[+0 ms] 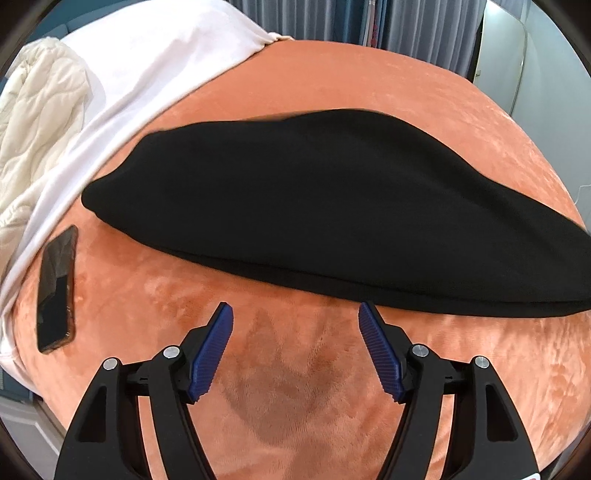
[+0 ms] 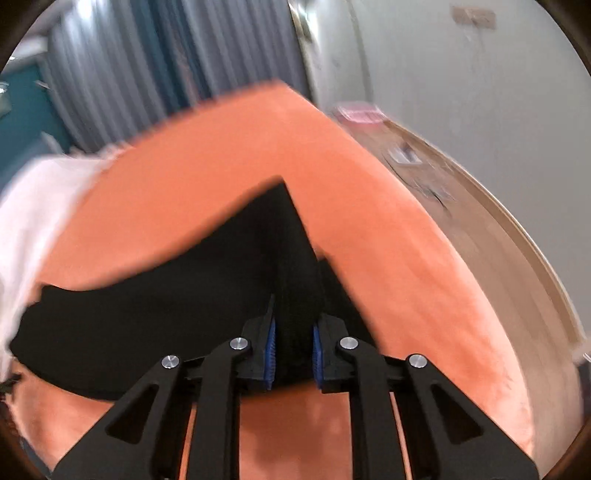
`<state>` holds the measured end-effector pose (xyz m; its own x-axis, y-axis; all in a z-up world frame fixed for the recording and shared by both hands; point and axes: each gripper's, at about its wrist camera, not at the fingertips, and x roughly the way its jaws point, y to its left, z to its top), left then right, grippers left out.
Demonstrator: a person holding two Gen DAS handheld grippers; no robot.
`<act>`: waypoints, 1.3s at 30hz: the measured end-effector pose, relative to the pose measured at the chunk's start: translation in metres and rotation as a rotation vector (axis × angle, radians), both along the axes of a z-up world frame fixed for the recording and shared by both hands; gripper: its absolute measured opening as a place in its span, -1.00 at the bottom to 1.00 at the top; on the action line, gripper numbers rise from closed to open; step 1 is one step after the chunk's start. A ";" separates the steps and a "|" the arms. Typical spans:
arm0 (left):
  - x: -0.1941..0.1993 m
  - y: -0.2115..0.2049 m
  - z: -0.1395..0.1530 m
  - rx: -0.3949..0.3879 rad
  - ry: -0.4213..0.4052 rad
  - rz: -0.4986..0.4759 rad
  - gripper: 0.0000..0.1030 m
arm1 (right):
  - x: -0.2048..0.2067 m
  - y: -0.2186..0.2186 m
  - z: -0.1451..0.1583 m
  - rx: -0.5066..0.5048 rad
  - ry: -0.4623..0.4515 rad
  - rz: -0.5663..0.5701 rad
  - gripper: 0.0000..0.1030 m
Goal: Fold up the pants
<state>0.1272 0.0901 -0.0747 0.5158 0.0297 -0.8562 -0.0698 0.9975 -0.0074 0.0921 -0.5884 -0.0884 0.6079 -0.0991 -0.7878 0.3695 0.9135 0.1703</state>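
Note:
Black pants (image 1: 325, 206) lie folded lengthwise as a long band across the orange bed cover (image 1: 295, 369). My left gripper (image 1: 295, 314) is open just short of the band's near edge, with only orange cover between its blue pads (image 1: 212, 354). In the blurred right wrist view the pants (image 2: 147, 317) rise in a peak. My right gripper (image 2: 293, 325) is shut on a bunched ridge of that black cloth, which fills the narrow gap between the blue pads (image 2: 269, 354).
A dark phone (image 1: 57, 288) lies on the cover at the left, beside a white sheet (image 1: 122, 88) and a cream quilt (image 1: 40, 110). Grey curtains (image 1: 413, 22) hang behind the bed. A wooden floor (image 2: 461, 192) and white wall (image 2: 461, 81) lie past the bed's right edge.

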 end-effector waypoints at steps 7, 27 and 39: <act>0.000 0.025 -0.013 -0.045 0.033 0.079 0.32 | -0.030 0.007 0.000 -0.034 -0.045 -0.087 -0.29; 0.096 0.215 -0.016 -0.438 0.063 0.223 -0.91 | -0.020 0.276 0.008 -0.075 -0.047 0.325 -0.11; 0.063 0.218 -0.008 -0.277 0.045 0.146 -0.85 | -0.013 0.323 0.007 -0.099 -0.011 0.362 -0.03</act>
<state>0.1902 0.3084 -0.0829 0.4846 -0.1371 -0.8639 -0.2183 0.9374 -0.2712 0.0790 -0.2654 -0.0815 0.6259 0.0484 -0.7784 0.0180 0.9969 0.0764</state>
